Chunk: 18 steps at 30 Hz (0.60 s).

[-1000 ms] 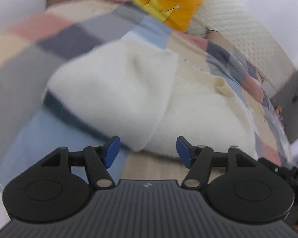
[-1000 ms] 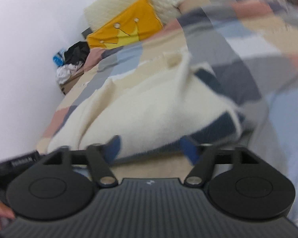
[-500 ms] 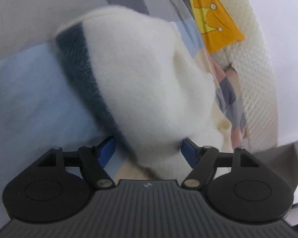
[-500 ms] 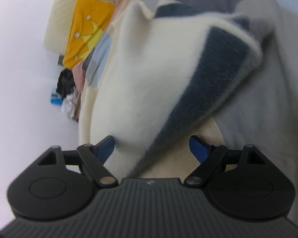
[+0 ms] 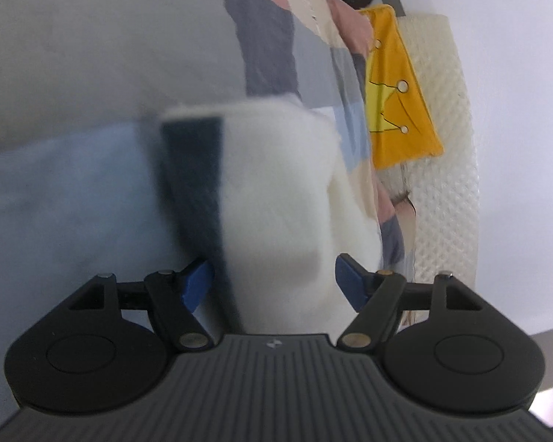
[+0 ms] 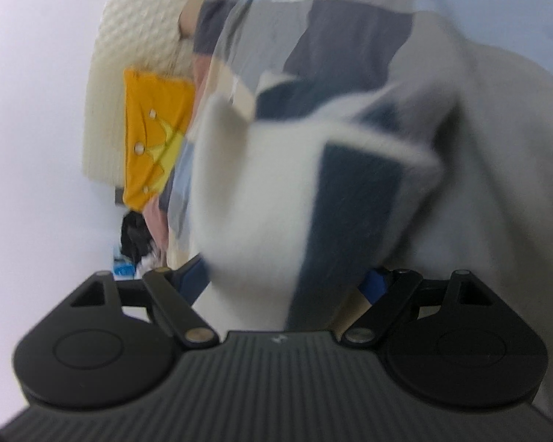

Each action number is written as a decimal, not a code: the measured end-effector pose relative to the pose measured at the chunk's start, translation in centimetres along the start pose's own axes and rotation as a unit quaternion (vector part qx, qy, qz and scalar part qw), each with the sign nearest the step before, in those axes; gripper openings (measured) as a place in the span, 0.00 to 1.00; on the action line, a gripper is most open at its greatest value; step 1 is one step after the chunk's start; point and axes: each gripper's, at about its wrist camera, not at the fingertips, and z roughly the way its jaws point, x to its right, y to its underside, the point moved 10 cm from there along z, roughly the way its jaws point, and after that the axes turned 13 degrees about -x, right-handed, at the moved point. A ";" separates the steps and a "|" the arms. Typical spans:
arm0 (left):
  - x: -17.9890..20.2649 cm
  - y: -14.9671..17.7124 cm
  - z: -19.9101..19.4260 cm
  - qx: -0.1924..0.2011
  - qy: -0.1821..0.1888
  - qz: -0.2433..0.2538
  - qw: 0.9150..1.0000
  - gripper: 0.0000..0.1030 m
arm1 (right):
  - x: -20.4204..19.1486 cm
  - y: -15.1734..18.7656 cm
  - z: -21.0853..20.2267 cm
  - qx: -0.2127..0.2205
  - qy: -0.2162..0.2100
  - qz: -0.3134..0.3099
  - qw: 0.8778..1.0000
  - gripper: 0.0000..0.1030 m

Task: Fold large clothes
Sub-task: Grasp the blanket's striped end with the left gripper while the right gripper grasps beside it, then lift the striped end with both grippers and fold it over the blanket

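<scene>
Left gripper [image 5: 274, 281]: rolled onto its side, so the bed runs vertically through its view. Jaws wide, having just been opening, with a fold of the white sweater [image 5: 276, 191] bulging between them. The blue pads [image 5: 197, 281] stand just beside the cloth; whether they press on it I cannot tell. The dark navy band of the sweater runs from 12 o'clock down to the left pad at 7 o'clock.

Right gripper [image 6: 285, 280]: also rolled sideways. Jaws spread wide; the sweater [image 6: 254, 199] fills the gap and hides most of both pads. Grasped or released: cannot tell. The navy band lies toward 4 o'clock.

Surroundings: sweater lies on a patchwork bedspread [image 5: 269, 48] of grey, navy, pink and pale blue blocks. An orange pillow [image 5: 398, 88] with a crown design sits at 2 o'clock in the left view, and at 9 o'clock [image 6: 155, 121] in the right view, against a cream quilted headboard [image 5: 442, 147]. Dark clutter [image 6: 134, 237] lies beyond the bed's edge. Both views are motion-blurred.
</scene>
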 end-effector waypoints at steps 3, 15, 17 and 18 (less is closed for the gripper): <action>-0.5 -1.0 -0.3 0.014 -0.011 -0.008 1.000 0.74 | 0.3 -0.2 -0.2 0.006 -0.001 0.014 1.000 0.83; 0.0 -2.6 -0.2 0.044 -0.035 0.026 0.998 0.42 | 0.3 -0.7 -0.3 0.030 0.014 -0.004 0.999 0.76; 0.6 -2.5 -0.6 0.047 -0.031 0.035 0.998 0.32 | 0.0 -1.0 -0.3 0.032 0.010 -0.008 0.999 0.68; 1.1 -2.5 -0.8 0.047 -0.029 0.042 0.998 0.30 | -0.2 -1.0 -0.6 0.035 0.008 -0.010 0.999 0.60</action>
